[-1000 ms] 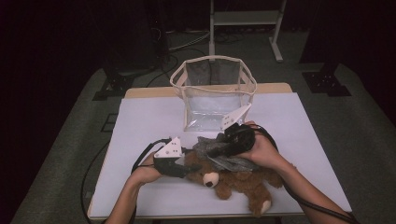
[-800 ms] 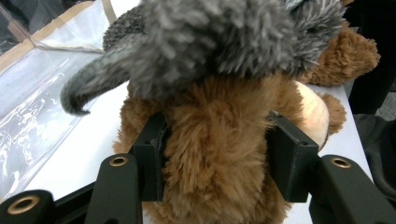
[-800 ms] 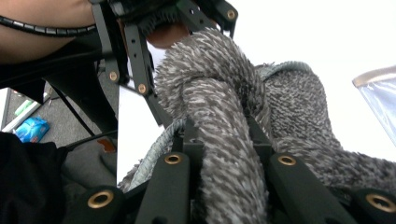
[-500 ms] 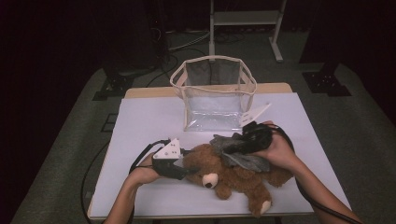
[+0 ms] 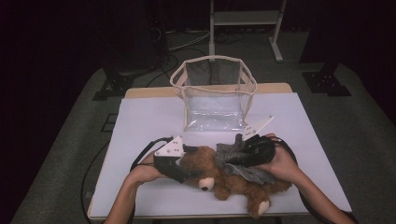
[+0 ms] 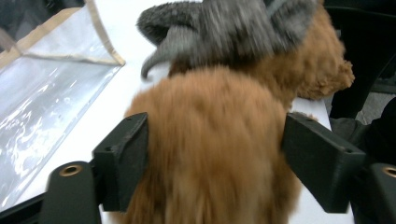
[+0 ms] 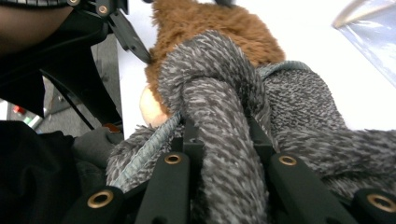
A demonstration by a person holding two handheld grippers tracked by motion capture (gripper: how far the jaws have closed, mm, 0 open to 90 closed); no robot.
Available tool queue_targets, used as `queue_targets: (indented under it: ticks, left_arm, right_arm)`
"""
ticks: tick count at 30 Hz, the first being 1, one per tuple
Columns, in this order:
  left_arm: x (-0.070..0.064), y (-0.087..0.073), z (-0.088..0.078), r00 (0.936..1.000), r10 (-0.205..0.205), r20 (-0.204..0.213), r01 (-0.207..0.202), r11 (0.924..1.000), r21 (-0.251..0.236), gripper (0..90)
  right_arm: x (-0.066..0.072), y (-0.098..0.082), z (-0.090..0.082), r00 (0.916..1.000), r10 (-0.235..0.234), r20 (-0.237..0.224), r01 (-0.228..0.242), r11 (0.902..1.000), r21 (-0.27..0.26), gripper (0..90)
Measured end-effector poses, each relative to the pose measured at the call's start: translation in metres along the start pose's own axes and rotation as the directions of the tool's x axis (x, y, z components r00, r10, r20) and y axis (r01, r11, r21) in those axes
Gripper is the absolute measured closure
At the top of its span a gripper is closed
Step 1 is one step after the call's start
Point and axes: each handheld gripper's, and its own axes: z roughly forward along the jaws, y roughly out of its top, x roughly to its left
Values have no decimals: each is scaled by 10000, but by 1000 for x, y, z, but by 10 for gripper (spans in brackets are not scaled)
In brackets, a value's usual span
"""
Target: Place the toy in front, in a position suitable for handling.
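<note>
Left gripper [image 5: 187, 169] at the bear's head end, jaws spread either side of the brown fur; they have just been opening, and in the left gripper view the pads [image 6: 122, 163] stand apart with the head between them. The left pad sits against the fur, the right one [image 6: 317, 163] looks a little clear of it, so no real squeeze. Cannot say for certain the left pad has let go.

Teddy bear [image 5: 224, 179] lies on its side on the white table [image 5: 140, 121], near the front edge. Long axis runs left to right across the table: head and snout to the left, by the left gripper, legs and a pale foot sole to the right.

Grey knitted garment [image 5: 233, 161] sits over the bear's middle and upper body, bunched. Right gripper [image 5: 243, 151] comes in from the right, jaws closed tight on a rolled fold of it [image 7: 224, 140]; right gripper view shows the knit pinched between the two black jaws.

Clear plastic bag [image 5: 214, 95] stands upright behind the bear, toward the far side of the table, mouth open upward, apart from both tools.

Judgement: the garment must travel along the bear's long axis. The right gripper holds it and the left is nearest the head, so the left is placed to steady the bear.
</note>
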Motion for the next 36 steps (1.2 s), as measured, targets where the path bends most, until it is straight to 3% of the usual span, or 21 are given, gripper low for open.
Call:
queue_targets:
  ticks: [2,8,20,25,29,36]
  left_arm:
    - [-1,0,6,9999,44,-98,-41,9994,355,252]
    - [0,-6,4,9994,-326,-87,327,9993,202,326]
    - [-1,-4,3,9995,-311,-77,313,9992,262,323]
    - [-1,-4,3,9996,-297,-27,298,9993,228,323]
    - [-1,-4,3,9996,-269,-35,270,9993,278,323]
    - [-3,-4,2,9999,-143,17,142,9993,345,322]
  right_arm:
    - [2,1,-1,9998,-46,195,47,10000,-58,753]
    - [-6,-13,-28,9977,409,536,-368,9965,-747,752]
    - [9,-78,-67,9839,1315,1209,-1173,9860,-1182,749]
    - [13,-97,-79,9766,1677,1344,-1515,9808,-1230,748]
    - [12,-91,-77,9767,1549,1483,-1381,9834,-1175,744]
    - [4,-58,-55,9866,949,1326,-805,9907,-1098,742]
